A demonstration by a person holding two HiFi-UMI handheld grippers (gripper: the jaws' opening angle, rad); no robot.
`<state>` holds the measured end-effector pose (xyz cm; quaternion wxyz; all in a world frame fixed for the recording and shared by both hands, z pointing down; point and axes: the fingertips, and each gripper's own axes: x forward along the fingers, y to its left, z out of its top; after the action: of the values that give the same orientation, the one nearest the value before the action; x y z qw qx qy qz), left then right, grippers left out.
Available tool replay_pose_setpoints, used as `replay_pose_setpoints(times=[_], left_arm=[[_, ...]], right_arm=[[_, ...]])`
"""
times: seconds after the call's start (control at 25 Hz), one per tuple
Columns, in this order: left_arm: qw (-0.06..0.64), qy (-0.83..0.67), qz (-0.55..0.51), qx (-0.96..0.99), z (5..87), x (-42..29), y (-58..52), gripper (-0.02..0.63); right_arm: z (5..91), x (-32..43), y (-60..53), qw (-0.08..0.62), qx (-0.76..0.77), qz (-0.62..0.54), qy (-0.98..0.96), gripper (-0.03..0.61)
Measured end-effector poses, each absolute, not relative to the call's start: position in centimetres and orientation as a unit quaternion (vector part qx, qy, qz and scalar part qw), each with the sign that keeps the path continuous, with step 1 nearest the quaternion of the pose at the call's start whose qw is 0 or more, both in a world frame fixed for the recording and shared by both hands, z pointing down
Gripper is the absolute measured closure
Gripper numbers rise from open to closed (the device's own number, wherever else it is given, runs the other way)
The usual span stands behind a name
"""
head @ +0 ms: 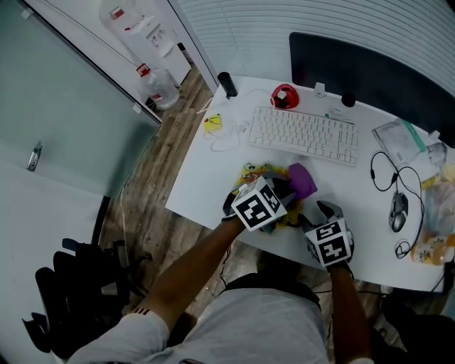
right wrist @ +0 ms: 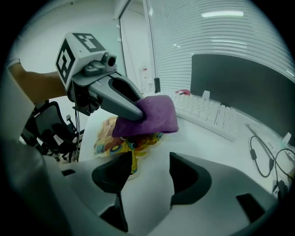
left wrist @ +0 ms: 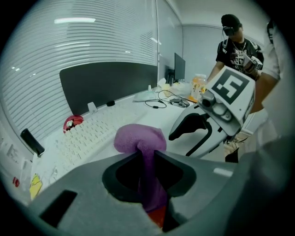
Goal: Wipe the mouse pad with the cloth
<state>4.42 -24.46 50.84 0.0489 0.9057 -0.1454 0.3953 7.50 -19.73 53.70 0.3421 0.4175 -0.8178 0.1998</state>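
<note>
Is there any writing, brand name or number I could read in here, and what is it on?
None can be read.
Marker cubes: black and white squares, no letters.
Keyboard: key print too small.
Water jug: red label, too small.
Mouse pad: coloured cartoon print, no legible words.
Yellow tag: blurred.
Purple cloth: no label showing.
Another person's shirt: print blurred.

At back of desk [head: 206, 170]: monitor [head: 370, 71], with keyboard [head: 303, 134] just before it. Before the keyboard, near the front edge: mouse pad [right wrist: 110, 143], cloth [right wrist: 154, 115] over it, pinched in left gripper [left wrist: 146, 156]. Right gripper [right wrist: 147, 177] just right of the pad. Mouse [head: 399, 211] well apart, far right.
</note>
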Motion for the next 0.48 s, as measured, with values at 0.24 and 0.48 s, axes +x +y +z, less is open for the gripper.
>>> replay_pose_setpoints(times=[0.24, 0.48], left_arm=[[0.056, -0.116, 0.441, 0.888, 52.6, 4.9, -24.4, 0.535], [0.064, -0.098, 0.469, 0.875, 53.7, 5.2, -24.5, 0.535]], right_arm=[[54.9, 7.6, -19.5, 0.351, 0.416, 0.213, -0.812, 0.36], [54.6, 7.4, -19.5, 0.345, 0.42, 0.215, -0.811, 0.359]])
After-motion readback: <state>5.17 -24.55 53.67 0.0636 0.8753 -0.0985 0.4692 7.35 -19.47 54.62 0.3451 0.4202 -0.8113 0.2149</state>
